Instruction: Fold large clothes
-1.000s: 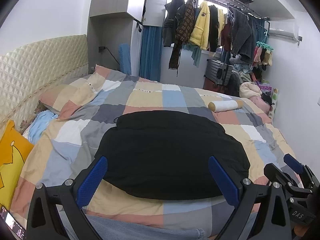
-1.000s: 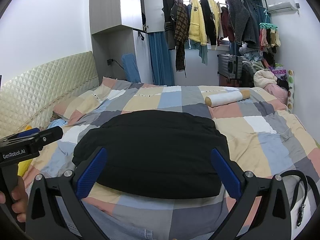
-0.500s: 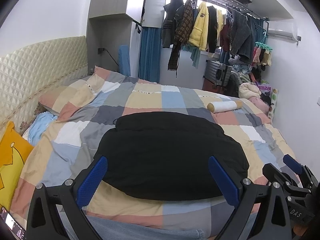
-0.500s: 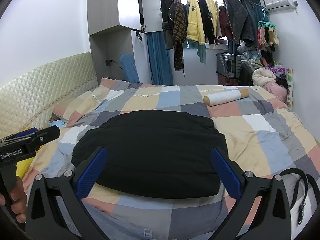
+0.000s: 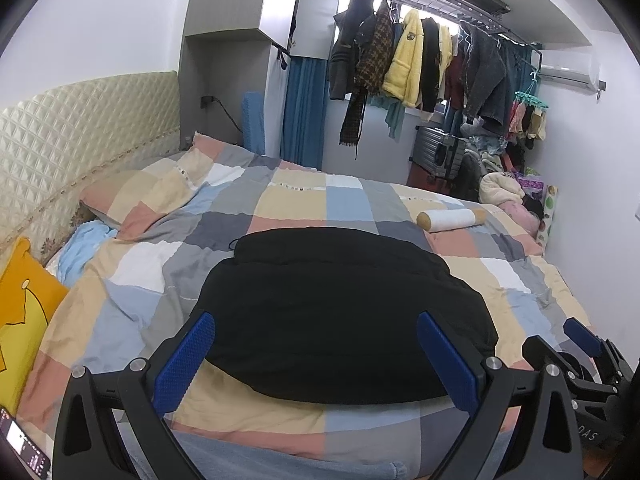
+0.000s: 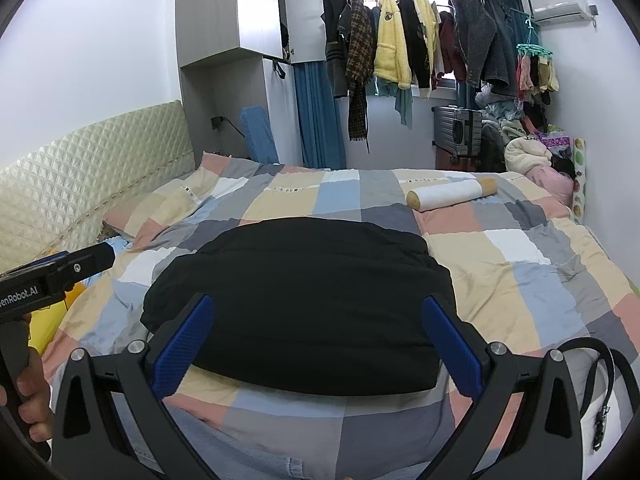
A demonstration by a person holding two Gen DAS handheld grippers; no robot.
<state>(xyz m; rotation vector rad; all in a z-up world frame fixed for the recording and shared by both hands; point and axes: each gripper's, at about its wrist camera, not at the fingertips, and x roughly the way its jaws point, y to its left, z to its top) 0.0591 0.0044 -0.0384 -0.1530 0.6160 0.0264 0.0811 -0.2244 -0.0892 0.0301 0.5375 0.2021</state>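
A black garment (image 5: 340, 312) lies folded into a thick, rounded pad on the checked bedspread (image 5: 304, 204); it also shows in the right wrist view (image 6: 304, 300). My left gripper (image 5: 316, 360) is open and empty, held above the near edge of the garment, not touching it. My right gripper (image 6: 318, 344) is open and empty too, held back from the garment's near edge. The right gripper's body shows at the right edge of the left wrist view (image 5: 584, 356). The left gripper's body shows at the left of the right wrist view (image 6: 52, 276).
A white and tan bolster (image 6: 450, 194) lies on the bed beyond the garment. A black belt (image 6: 600, 384) lies at the near right. A yellow cushion (image 5: 20, 308) and pillows sit by the quilted headboard (image 5: 76, 136). Clothes hang on a rail (image 6: 420, 44) beyond the bed.
Both grippers have drifted slightly, so the view shifts a little. The garment has not moved and both grippers stay open.
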